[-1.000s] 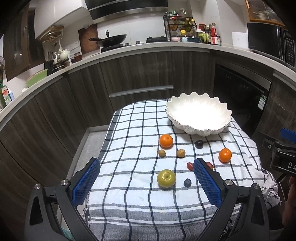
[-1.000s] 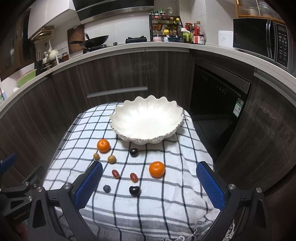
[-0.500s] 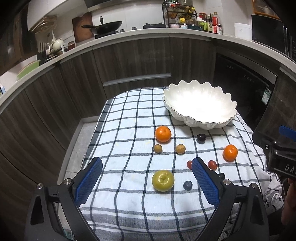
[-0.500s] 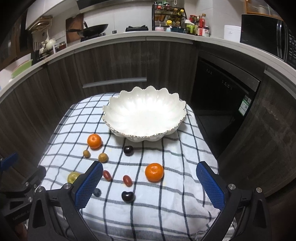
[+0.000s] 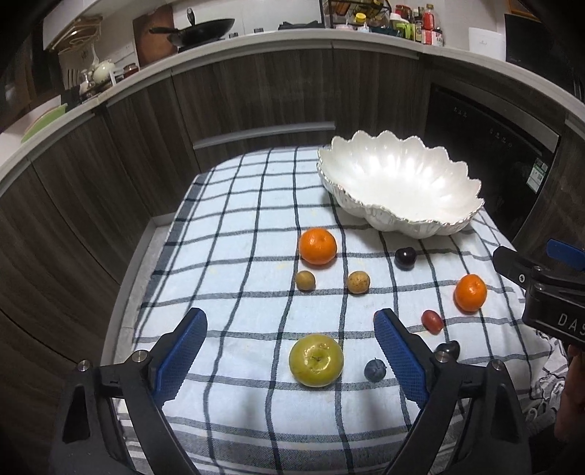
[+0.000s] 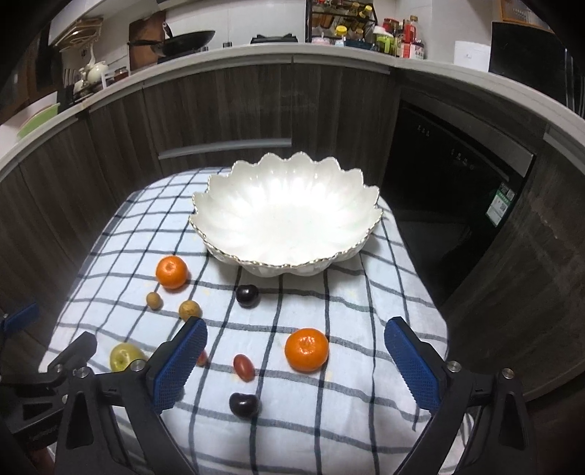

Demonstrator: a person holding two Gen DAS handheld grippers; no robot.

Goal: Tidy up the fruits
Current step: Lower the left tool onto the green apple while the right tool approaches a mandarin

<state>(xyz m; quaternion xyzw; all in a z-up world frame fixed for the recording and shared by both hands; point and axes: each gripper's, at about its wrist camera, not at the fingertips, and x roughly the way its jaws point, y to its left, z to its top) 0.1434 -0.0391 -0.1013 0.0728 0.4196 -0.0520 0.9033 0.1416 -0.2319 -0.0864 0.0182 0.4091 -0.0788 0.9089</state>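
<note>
A white scalloped bowl [image 5: 402, 190] [image 6: 289, 215] stands empty at the far side of the checked cloth [image 5: 237, 277]. My left gripper [image 5: 289, 321] hovers over a green apple [image 5: 316, 360]; its jaws are closing, the apple lies between them in view, and the pads are off it. My right gripper [image 6: 296, 325] hangs above an orange [image 6: 306, 349], jaws closing and pads clear of it. A second orange [image 5: 317, 245], two small brown fruits [image 5: 305, 280] [image 5: 358, 282], dark plums [image 6: 247, 295] [image 6: 244, 404], a red grape tomato [image 6: 244, 366] and a blueberry [image 5: 374, 369] lie loose on the cloth.
The cloth-covered table drops off at its left and right edges. Dark wood cabinets [image 6: 219, 109] curve behind it under a counter with a wok [image 5: 204, 29] and bottles. A dark appliance front [image 6: 457, 190] stands to the right.
Both grippers have come down and forward toward the cloth, so the fruits look larger and nearer. Both pairs of jaws have narrowed slightly. No fruit has moved.
</note>
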